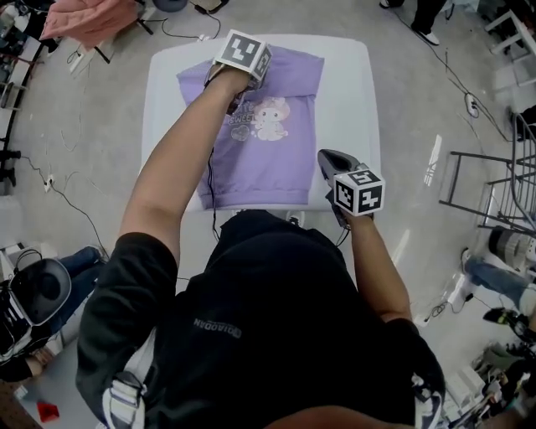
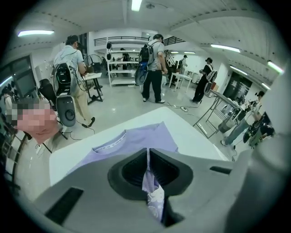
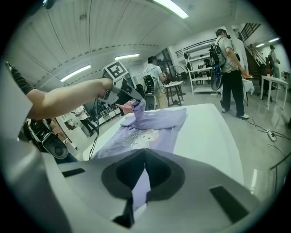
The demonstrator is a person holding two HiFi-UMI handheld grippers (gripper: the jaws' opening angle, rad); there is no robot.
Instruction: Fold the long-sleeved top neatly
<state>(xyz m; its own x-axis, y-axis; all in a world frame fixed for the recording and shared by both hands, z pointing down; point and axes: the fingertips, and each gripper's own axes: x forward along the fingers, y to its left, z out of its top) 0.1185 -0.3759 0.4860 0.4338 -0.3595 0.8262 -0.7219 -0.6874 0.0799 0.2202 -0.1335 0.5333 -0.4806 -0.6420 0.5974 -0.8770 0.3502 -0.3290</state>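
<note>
- The lilac long-sleeved fabric top (image 1: 272,163), with a cartoon print (image 1: 270,117) on its chest, is lying on the white rectangular bench (image 1: 356,92), and both claws are working at its edges.
- The left claw (image 2: 148,159) is clamping shut on a thin fold of the top's lilac fabric. The fold is running up between the closed jaws and bunching just behind them.
- Just ahead of the left claw, the top's neckline (image 2: 110,143) is lying flat on the bench, with bare white bench stretching beyond it and off to the claw's right.
- In the right gripper view, the left claw is holding a gathered bit of fabric (image 3: 137,109) raised off the top's far end, just past the print.
- The right claw (image 3: 144,159) is pinching shut on a narrow strip of the same lilac fabric. The rest of the garment is spreading out ahead of it and slightly to its left.
- In the head view, the right claw is sitting at the top's near right edge and the left claw at its far left part. The two are well apart, with the print lying between them.
- A pink cloth (image 1: 88,18) is lying well beyond the left claw, off the bench.
</note>
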